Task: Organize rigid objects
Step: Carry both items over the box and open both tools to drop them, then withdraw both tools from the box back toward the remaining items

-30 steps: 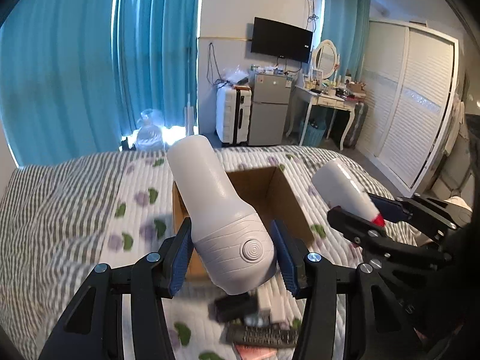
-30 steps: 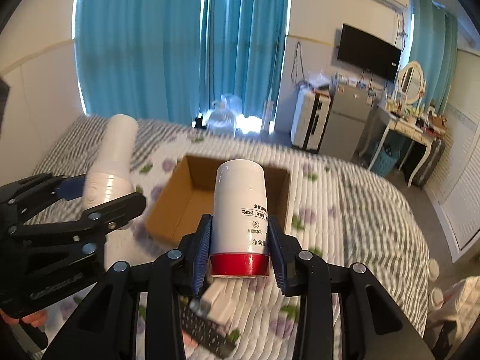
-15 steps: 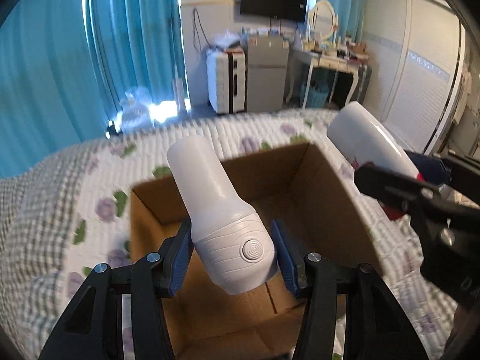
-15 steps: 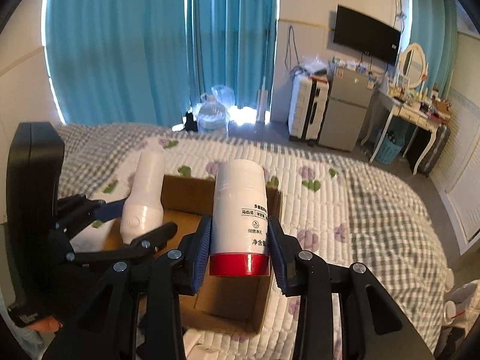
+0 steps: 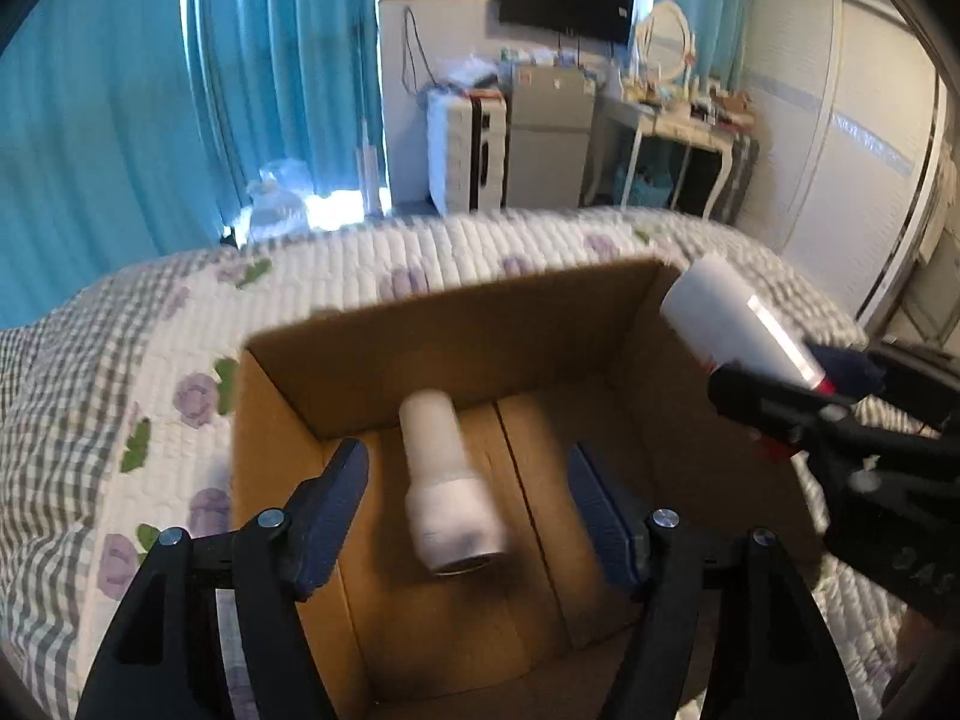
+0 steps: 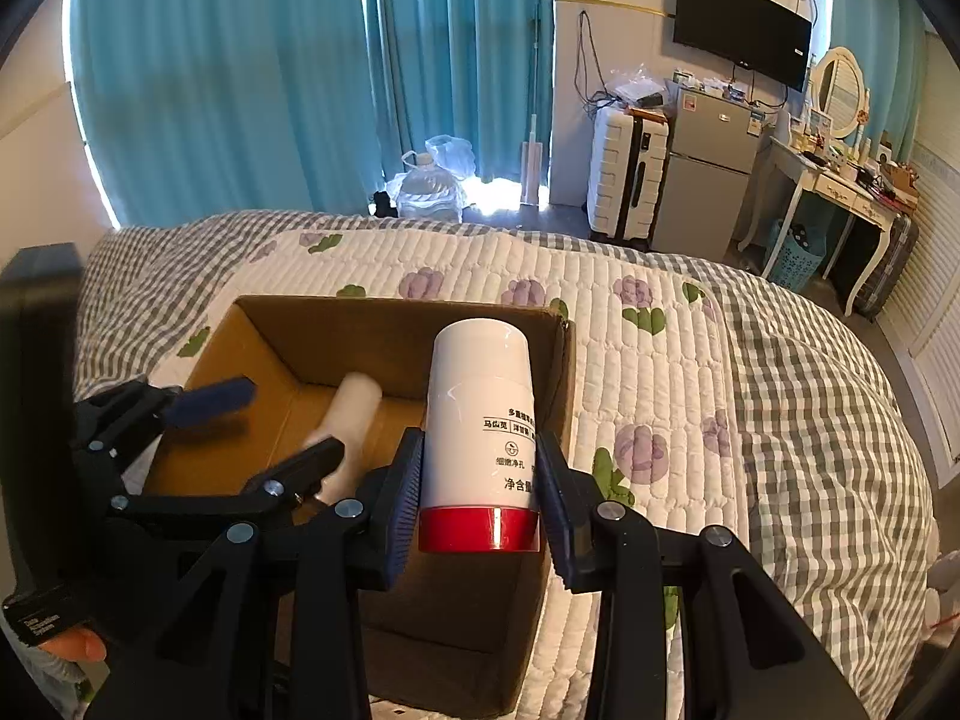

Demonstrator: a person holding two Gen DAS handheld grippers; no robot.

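An open cardboard box sits on the quilted bed. A white flask-shaped bottle, blurred, is inside the box, free of my left gripper, whose jaws are opening above the box with the pads clear of it. My right gripper is shut on a white bottle with a red cap, held over the box's right wall.
The bed carries a floral and checked quilt. Teal curtains, a white suitcase, a small fridge and a dressing table stand beyond. A person's hand shows at the lower left.
My left gripper's jaws have spread and the white flask-shaped bottle has dropped out of them into the box. My right gripper has carried the red-capped bottle closer, over the box.
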